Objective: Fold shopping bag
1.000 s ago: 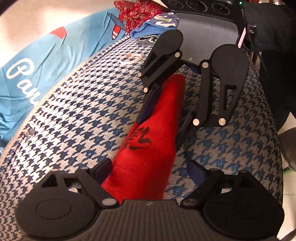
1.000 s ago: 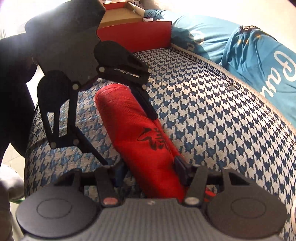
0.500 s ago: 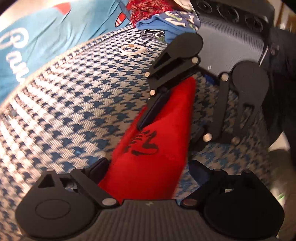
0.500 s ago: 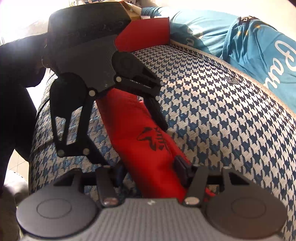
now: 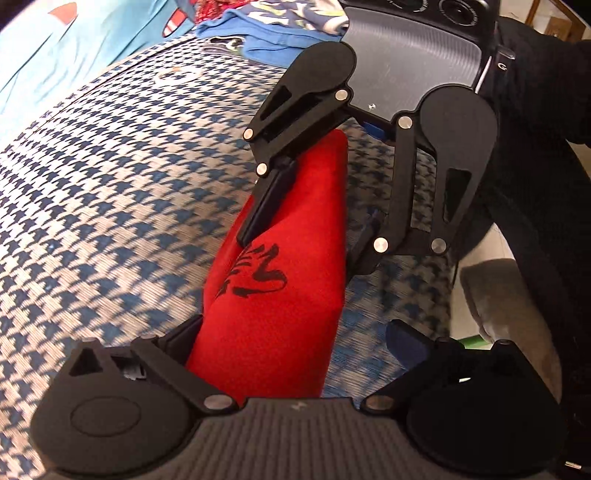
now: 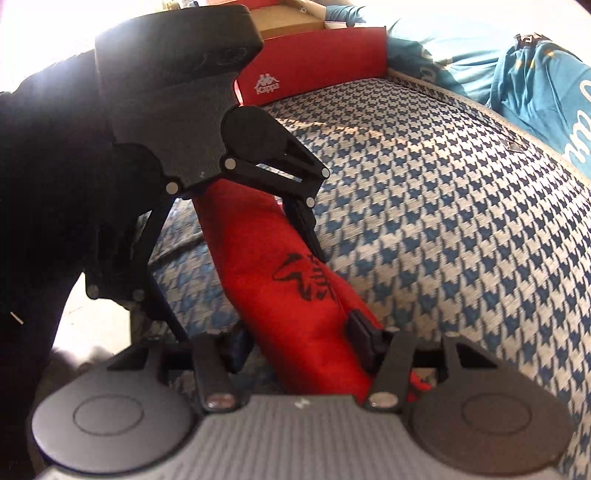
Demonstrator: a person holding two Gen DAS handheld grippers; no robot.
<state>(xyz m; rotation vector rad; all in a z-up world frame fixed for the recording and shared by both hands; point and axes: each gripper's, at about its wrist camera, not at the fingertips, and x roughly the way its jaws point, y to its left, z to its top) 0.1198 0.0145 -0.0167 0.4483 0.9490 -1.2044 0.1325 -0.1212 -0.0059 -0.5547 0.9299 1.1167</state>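
Note:
A red shopping bag (image 5: 280, 295), folded into a long narrow bundle with black lettering, lies on the blue-and-white houndstooth mattress (image 5: 122, 206). My left gripper (image 5: 295, 338) straddles its near end with jaws opening wide. The left finger brushes the fabric while the right finger (image 5: 404, 345) stands off it. From the opposite side my right gripper (image 6: 300, 343) is shut on the other end of the shopping bag (image 6: 291, 295), a pad against each side. The right wrist view shows the left gripper (image 6: 236, 269) spread over the bag, and the left wrist view shows the right gripper (image 5: 314, 225) pinching it.
Turquoise bedding with white lettering (image 6: 546, 85) lies along the mattress's far side. A red Kappa box (image 6: 314, 77) stands at one end, a heap of clothes (image 5: 280, 18) at the other. A person's dark sleeve (image 5: 543, 122) and the mattress edge with floor (image 5: 495, 295) are alongside.
My left gripper's jaws have spread wider, its right finger now farther from the bag. Both grippers have drawn closer together along the bag. The right gripper's grip looks the same.

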